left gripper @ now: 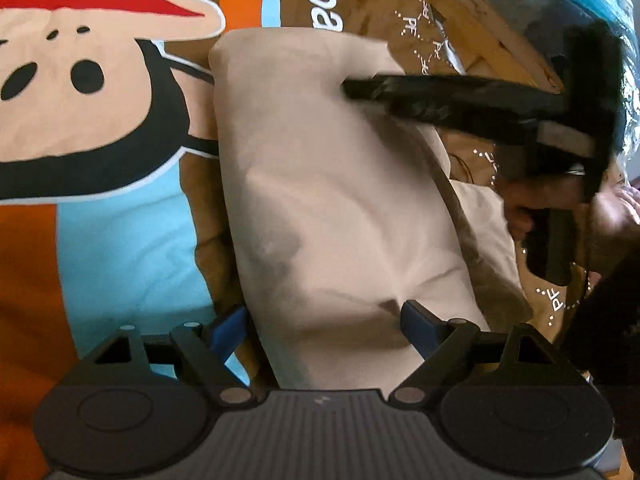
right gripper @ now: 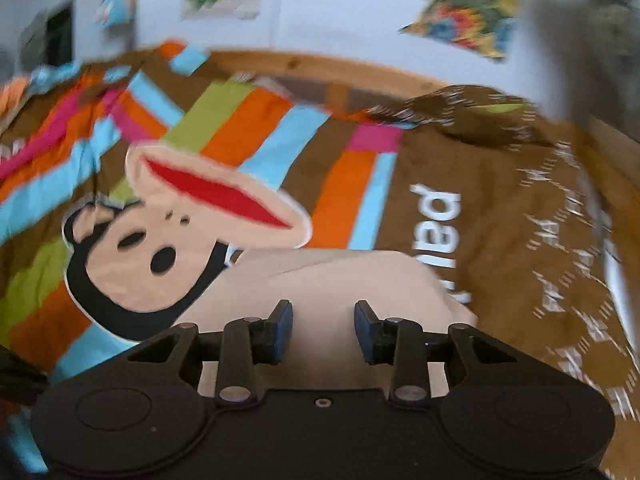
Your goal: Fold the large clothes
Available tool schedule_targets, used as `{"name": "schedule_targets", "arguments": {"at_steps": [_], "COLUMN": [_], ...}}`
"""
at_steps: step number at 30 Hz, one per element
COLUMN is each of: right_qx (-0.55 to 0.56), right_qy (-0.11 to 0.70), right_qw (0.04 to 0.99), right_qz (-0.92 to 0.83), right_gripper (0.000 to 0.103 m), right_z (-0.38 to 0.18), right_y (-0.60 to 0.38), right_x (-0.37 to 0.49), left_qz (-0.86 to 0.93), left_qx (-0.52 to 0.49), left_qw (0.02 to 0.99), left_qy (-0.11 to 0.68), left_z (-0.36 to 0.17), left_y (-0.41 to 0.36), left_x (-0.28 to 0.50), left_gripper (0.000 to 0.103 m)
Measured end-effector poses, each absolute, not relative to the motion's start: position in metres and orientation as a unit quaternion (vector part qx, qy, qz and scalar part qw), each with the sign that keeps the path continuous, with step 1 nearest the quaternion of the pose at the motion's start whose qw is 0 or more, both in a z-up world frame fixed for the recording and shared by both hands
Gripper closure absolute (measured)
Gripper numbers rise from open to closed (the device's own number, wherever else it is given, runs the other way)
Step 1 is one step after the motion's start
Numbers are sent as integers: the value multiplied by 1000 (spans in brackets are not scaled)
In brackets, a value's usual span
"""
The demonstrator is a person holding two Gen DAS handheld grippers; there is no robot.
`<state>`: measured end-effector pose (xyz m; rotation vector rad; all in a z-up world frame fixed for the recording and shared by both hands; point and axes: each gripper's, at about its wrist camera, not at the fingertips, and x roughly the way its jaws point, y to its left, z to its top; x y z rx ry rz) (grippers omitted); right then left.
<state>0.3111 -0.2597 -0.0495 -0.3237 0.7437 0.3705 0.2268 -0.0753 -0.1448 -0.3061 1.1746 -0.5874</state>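
A beige garment (left gripper: pixel 320 208), already folded into a long narrow bundle, lies on the bed's monkey-print cover (left gripper: pixel 100 120), near its wooden far edge. The left tool (left gripper: pixel 326 322) is spread open astride the bundle's near end; the right tool (right gripper: pixel 323 330) is open above it, gripping nothing. Judging by this, a further fold is in hand, and next each tool must pinch an end.

We see a plain beige garment (left gripper: pixel 320 184) on a brown bedspread (right gripper: pixel 460 160) with orange, blue, green and pink stripes. The bedspread has a monkey face (right gripper: pixel 132 256) in black and tan with a red mouth, plus white letters (right gripper: pixel 440 220).
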Motion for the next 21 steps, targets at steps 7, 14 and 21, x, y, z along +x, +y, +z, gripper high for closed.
{"name": "schedule_targets", "arguments": {"at_steps": [7, 14, 21], "right_qx": [-132, -81, -35], "right_qy": [413, 369, 388], "right_qw": [889, 918, 915], "right_qz": [149, 122, 104], "right_gripper": [64, 64, 63], "right_z": [-107, -70, -49], "right_y": [-271, -298, -333], "right_x": [325, 288, 185], "left_qz": [-277, -299, -291], "left_qx": [-93, -156, -103], "left_qw": [796, 778, 783], "left_qy": [530, 530, 540], "left_z": [-155, -132, -133], "left_y": [-95, -68, -79], "left_x": [228, 230, 220], "left_gripper": [15, 13, 9]}}
